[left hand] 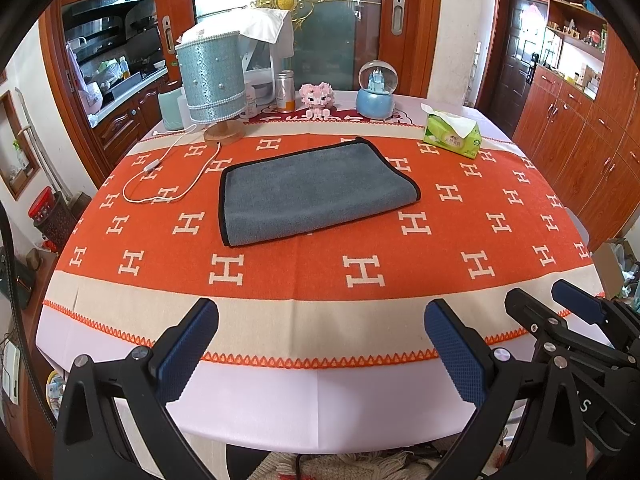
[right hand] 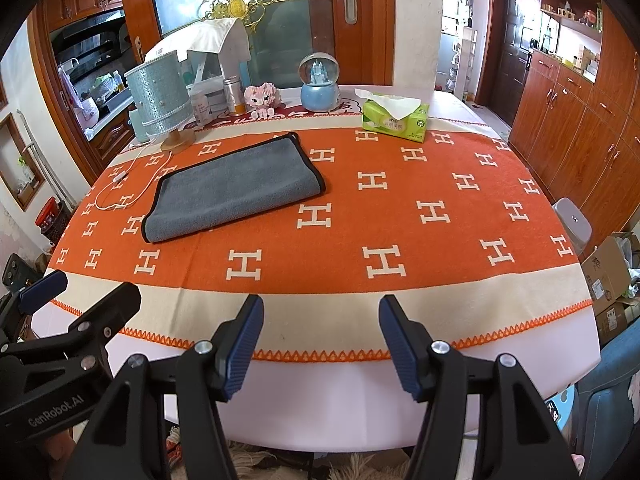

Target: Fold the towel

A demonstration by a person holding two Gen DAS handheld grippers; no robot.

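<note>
Towel (left hand: 316, 190): grey w/ black edging, already doubled over, lying flat on the orange H-pattern cloth (left hand: 400, 264) that covers the surface, mid-area, left of centre from my right wrist view. Nothing resting on it.

Left gripper (left hand: 320, 344): jaws wide apart, holding nothing, hovering over the near edge of the surface, well apart from the towel. Right gripper (right hand: 320, 340): same, jaws spread, nothing held, near edge. Each shows in the other's view at the frame side.

Around, far side of surface:
- Lamp (left hand: 211, 84), pale-blue shade w/ pearl trim, wooden base; its white cord (left hand: 160, 184) loops on the cloth just left of the towel, apart from it.
- Pink block-built figure (left hand: 317, 98), behind towel.
- Snow globe (left hand: 376, 90), blue base.
- Green tissue pack (left hand: 452, 134), one sheet pulled up, right of towel, well apart.
- Tin w/ orange label (left hand: 285, 92), beside the lamp.
- White appliance (left hand: 264, 48) w/ cloth draped over top, partly hidden by the lamp shade.

Between grippers and towel: only bare cloth.

Hard to make out: small bottles behind lamp, labels unreadable. Far hem of towel partly foreshortened; can't count layers. Surface legs and floor under near edge mostly cut off by my gripper bodies. Room edges heavily bent by fisheye.
</note>
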